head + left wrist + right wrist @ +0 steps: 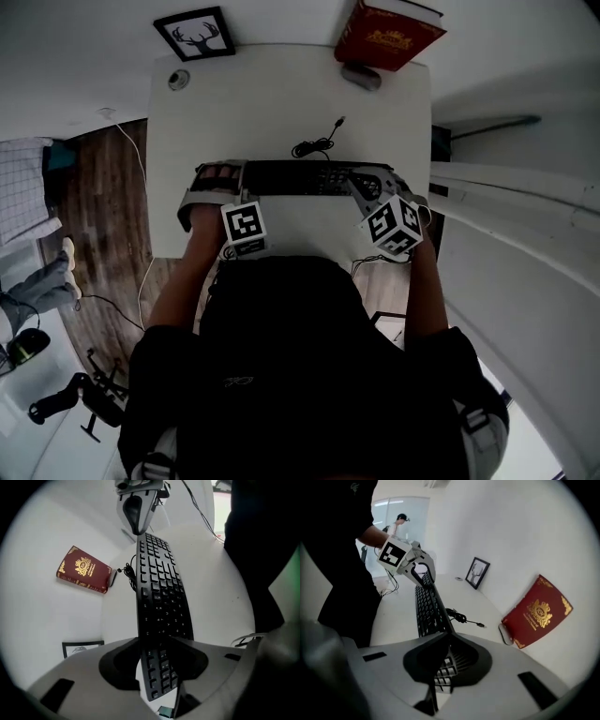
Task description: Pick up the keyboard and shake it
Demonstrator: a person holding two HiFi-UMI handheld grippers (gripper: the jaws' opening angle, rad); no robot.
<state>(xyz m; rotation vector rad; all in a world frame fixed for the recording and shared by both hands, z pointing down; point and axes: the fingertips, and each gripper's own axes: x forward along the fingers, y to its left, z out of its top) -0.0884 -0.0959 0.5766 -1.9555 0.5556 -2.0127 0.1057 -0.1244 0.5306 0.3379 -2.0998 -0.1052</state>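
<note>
Keyboard [295, 178] sat across the near half of the white desk [281, 84], just ahead of the person, gripped at both ends. It was tipped onto its long edge, not flat; I couldn't tell if it was fully clear of the top.

Left gripper [157, 660]: jaws roughly half apart, clamped across the keyboard's left end, one jaw on the key face, the other on the back.

Right gripper [443, 656]: jaws almost together, pinching the thin edge of the right end.

Keyboard cable [317, 142] lay in a loose coil just beyond it, plug end free on the desk. Further back, a red book [386, 33] leaned at the far right edge with a small grey object [361, 77] under it. A framed deer picture [195, 34] stood far left, with a small round disc [178, 80] beside it.

Nothing sat between the keyboard and the grippers. Another person's legs [42, 281] showed off to the left on the wood floor, well apart from the desk.
</note>
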